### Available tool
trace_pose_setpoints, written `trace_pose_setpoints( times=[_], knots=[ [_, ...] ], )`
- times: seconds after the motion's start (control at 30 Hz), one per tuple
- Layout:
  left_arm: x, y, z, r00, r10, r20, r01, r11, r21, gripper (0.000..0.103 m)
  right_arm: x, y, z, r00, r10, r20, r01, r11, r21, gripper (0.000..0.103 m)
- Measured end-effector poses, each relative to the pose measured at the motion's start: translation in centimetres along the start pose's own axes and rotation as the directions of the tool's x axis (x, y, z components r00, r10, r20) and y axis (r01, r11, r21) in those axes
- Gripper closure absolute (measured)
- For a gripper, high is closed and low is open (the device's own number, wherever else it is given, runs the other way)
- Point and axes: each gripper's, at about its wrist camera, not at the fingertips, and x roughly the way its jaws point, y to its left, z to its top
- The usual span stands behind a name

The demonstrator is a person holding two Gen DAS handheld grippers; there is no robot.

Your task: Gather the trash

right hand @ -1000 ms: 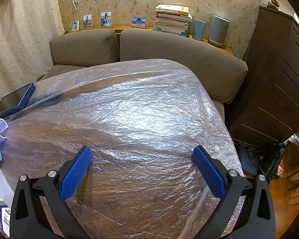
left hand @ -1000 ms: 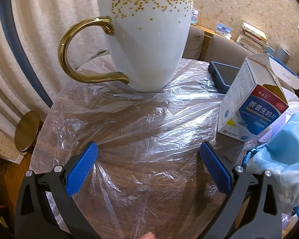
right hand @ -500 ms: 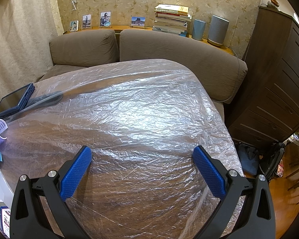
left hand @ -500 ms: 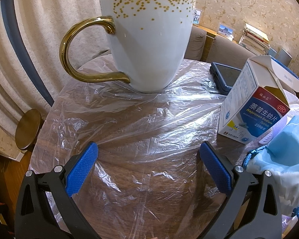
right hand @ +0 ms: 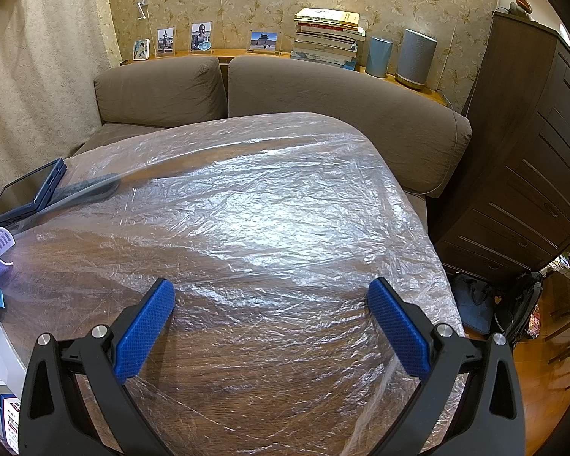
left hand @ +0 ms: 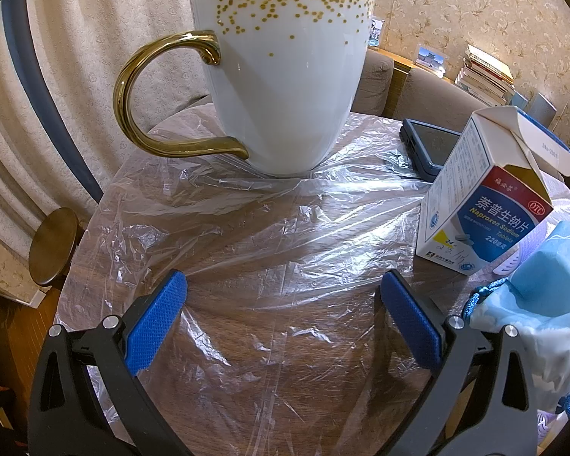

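I hold both tongs apart and empty — left gripper (left hand: 283, 317) facing the mug (left hand: 285, 79), medicine box (left hand: 486, 197) right of it, likely trash; right gripper (right hand: 271, 321) over bare plastic sheet (right hand: 269, 205).

I am holding my left gripper (left hand: 283, 304) low over the surface (left hand: 285, 380), and its jaws are standing wide apart with nothing between them. Its blue pads (left hand: 154, 325) are pointing forward and a little inward. My right gripper (right hand: 269, 313) is hovering in the same way, jaws spread wide and empty, its blue fingers (right hand: 397, 332) angled forward. Neither gripper is touching anything.
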Motion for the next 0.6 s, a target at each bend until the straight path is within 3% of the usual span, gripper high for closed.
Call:
trace_pose_setpoints(
  times=[0.17, 0.27, 0.37, 0.5, 0.6],
  knots=[
    [0.0, 0.0, 0.0, 1.0, -0.006, 0.001, 0.006, 1.0, 0.012, 0.001, 0.0, 0.4, 0.1, 1.0, 0.013, -0.005, -0.013, 1.0, -0.004, 0.004],
    [-0.5, 0.5, -0.1, 1.0, -0.013, 0.013, 0.013, 1.0, 0.02, 0.001, -1.5, 0.1, -0.4, 0.992, 0.124, -0.006, -0.123, 0.992, 0.023, 0.004],
    [-3.6, 1.3, -0.8, 0.995, -0.059, 0.082, 0.057, 0.998, 0.017, 0.001, -4.8, 0.5, -1.2, 0.982, 0.176, 0.068, -0.176, 0.984, -0.001, 0.004],
    [-8.2, 2.5, -1.9, 0.978, -0.174, 0.119, 0.177, 0.984, -0.019, 0.001, -9.8, 2.9, -4.1, 0.944, 0.299, 0.143, -0.261, 0.936, -0.235, 0.004],
    [-11.2, 1.9, -3.6, 0.96, -0.263, 0.093, 0.263, 0.965, 0.005, 0.001, -11.7, 5.2, -6.2, 0.932, 0.342, 0.12, -0.264, 0.867, -0.422, 0.004]
  ],
)
